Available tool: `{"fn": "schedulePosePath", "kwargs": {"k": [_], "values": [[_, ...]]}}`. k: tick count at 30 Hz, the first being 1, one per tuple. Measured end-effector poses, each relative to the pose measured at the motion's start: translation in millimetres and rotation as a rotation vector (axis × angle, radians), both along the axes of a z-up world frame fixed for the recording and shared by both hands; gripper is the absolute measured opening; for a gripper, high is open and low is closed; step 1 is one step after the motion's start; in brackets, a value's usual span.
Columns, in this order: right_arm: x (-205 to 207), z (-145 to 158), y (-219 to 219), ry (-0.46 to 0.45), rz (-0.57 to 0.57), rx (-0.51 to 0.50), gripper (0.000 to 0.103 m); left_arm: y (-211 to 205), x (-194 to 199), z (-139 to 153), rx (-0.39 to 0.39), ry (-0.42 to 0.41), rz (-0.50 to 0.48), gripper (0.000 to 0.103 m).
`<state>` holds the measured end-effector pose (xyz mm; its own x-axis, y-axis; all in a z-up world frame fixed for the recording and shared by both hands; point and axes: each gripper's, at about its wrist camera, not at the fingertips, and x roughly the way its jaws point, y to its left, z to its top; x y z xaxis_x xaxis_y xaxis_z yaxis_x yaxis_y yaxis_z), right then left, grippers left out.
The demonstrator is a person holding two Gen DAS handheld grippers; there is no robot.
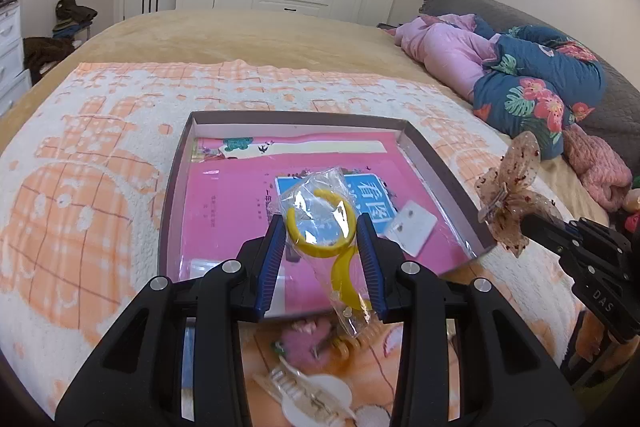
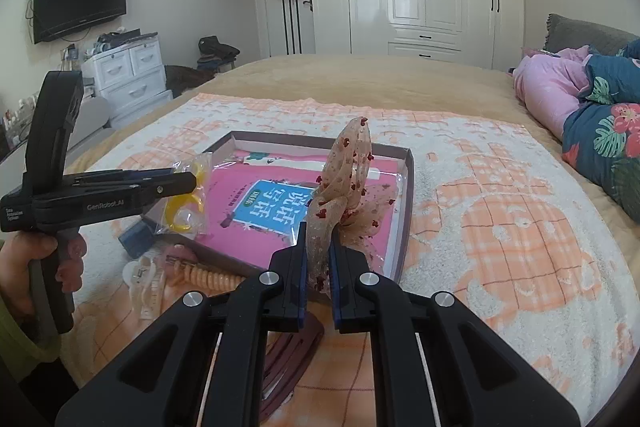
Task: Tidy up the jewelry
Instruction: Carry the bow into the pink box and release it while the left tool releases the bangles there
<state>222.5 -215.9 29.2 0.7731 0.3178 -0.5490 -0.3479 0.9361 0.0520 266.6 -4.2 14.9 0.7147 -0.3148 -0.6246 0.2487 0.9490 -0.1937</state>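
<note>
Jewelry box (image 1: 436, 163): my left gripper (image 1: 322, 231) pinches a slippery bagged yellow ring (image 1: 320, 227), my right gripper (image 2: 318, 255) clamps a gauze bow (image 2: 348, 187); either may slip outside.

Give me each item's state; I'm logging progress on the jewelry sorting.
left gripper: shut on the bagged yellow bangle, held above the box.
right gripper: shut on the mesh bow clip, lifted.
box: open, lidless.
earring card: lying in the box.
</note>
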Motion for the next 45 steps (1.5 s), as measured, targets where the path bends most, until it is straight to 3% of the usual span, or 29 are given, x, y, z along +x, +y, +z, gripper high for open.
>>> {"fn": "schedulePosePath", "kwargs": {"k": [19, 39, 42, 45], "values": [[39, -16, 5, 0.035, -0.039, -0.059, 0.009, 6, 49, -17, 0.01, 0.036, 0.018, 0.029], [90, -47, 23, 0.094, -0.074, -0.123, 0.01, 11, 64, -36, 0.002, 0.076, 0.034, 0.029], [90, -52, 24, 0.116, -0.061, -0.099, 0.017, 12, 65, -38, 0.002, 0.082, 0.034, 0.029], [85, -52, 24, 0.124, -0.046, -0.072, 0.032, 13, 65, -38, 0.001, 0.085, 0.034, 0.03]]}}
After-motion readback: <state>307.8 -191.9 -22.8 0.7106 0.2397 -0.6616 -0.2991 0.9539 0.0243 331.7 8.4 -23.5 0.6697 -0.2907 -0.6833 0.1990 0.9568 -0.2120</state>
